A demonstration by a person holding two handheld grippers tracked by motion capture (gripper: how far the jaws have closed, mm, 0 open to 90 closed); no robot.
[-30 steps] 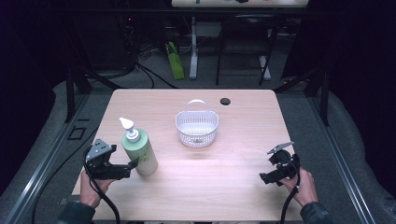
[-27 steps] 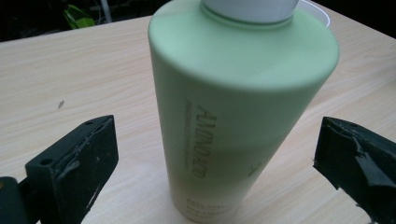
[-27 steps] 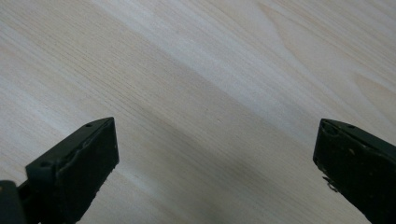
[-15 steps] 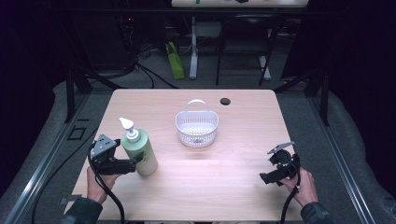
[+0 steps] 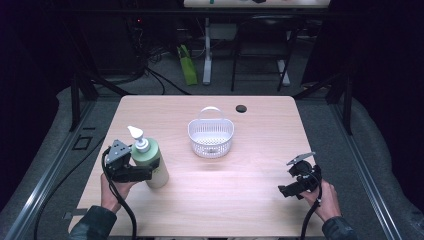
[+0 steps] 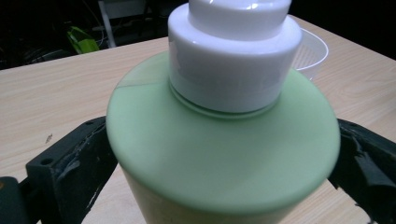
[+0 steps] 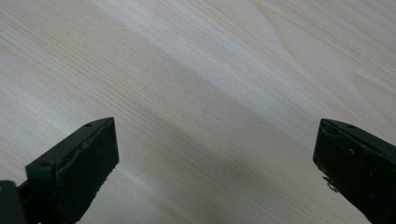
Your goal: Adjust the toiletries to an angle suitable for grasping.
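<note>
**Bottle between the jaws, basket empty**

High view: the left gripper (image 5: 146,173) is at the green pump bottle (image 5: 150,162), which stands upright on the table (image 5: 260,125). The white basket (image 5: 211,137) sits well apart, with nothing in it. The right gripper (image 5: 283,190) waits near the table's right edge.

Left gripper view: the jaws flank the bottle (image 6: 224,154) on both sides; whether they are clamping it I cannot tell. By my judgement, lifting is yet to come.

Right gripper view: the jaws are spread wide over bare wood.

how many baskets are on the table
1. The white basket stands near the table's middle, toward the far edge, apart from the green pump bottle that the left gripper straddles. Nothing seems hidden behind it.
</note>
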